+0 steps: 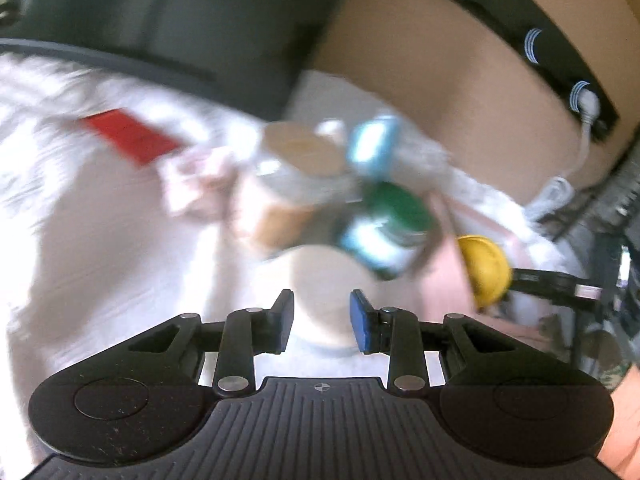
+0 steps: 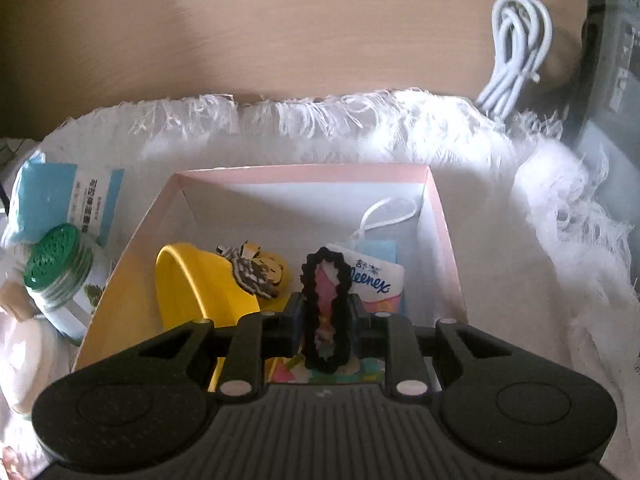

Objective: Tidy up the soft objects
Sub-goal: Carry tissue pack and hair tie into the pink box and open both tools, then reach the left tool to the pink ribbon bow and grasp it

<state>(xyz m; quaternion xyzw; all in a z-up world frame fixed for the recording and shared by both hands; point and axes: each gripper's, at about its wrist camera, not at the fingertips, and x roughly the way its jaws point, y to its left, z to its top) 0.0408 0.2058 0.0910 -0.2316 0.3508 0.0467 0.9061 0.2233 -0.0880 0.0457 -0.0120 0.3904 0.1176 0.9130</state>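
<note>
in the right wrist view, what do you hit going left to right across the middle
green-lidded jar → yellow band → black scrunchie held in the right gripper → Kleenex pack → pink box wall → white fluffy rug

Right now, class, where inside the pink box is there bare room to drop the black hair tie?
Bare floor lies along the back wall of the pink box, behind the yellow band and left of the tissue pack. The front is crowded.
</note>
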